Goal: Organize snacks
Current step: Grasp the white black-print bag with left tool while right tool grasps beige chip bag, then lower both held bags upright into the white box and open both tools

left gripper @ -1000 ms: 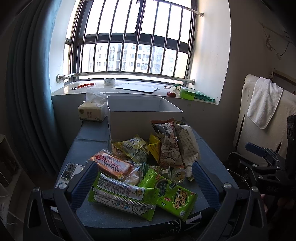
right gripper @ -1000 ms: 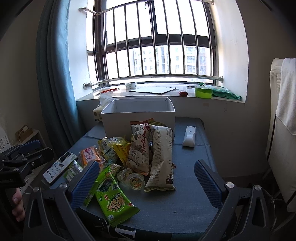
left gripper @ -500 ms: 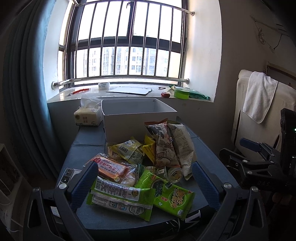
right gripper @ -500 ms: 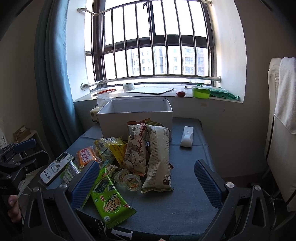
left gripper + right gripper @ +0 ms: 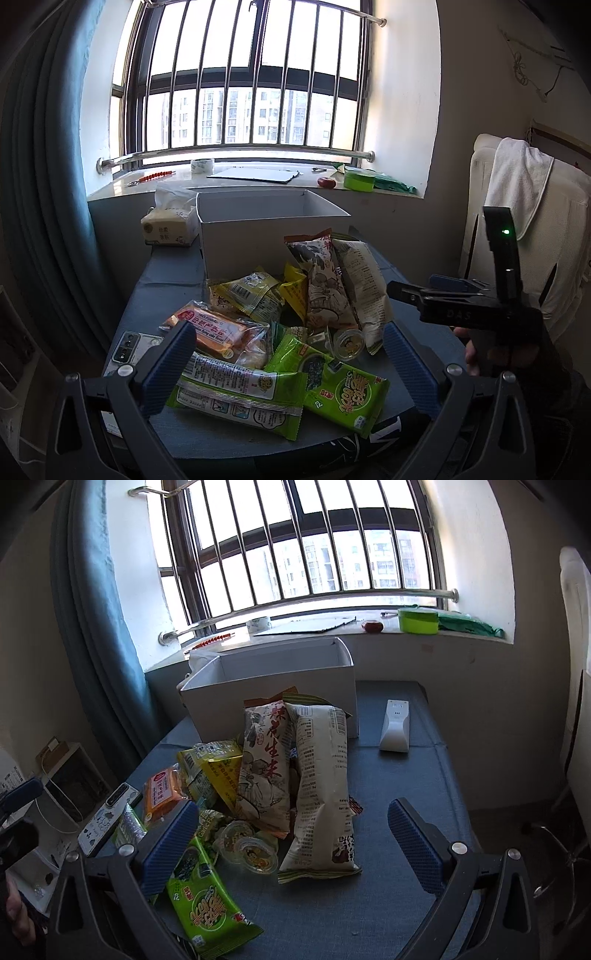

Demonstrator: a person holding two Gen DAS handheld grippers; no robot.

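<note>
Both grippers hang spread and empty at the near edge of the counter (image 5: 399,775): the left gripper (image 5: 288,354) above the long green wafer packet (image 5: 240,393), the right gripper (image 5: 291,845) just short of the tall pale snack bag (image 5: 323,786). No snack appears to be in the white box (image 5: 273,672) yet, so the step in hand is judged the first pick. The pale bag lies flat, its long axis running from the right gripper toward the box; the next move calls for closing across its narrow width and lifting it over the box wall.
</note>
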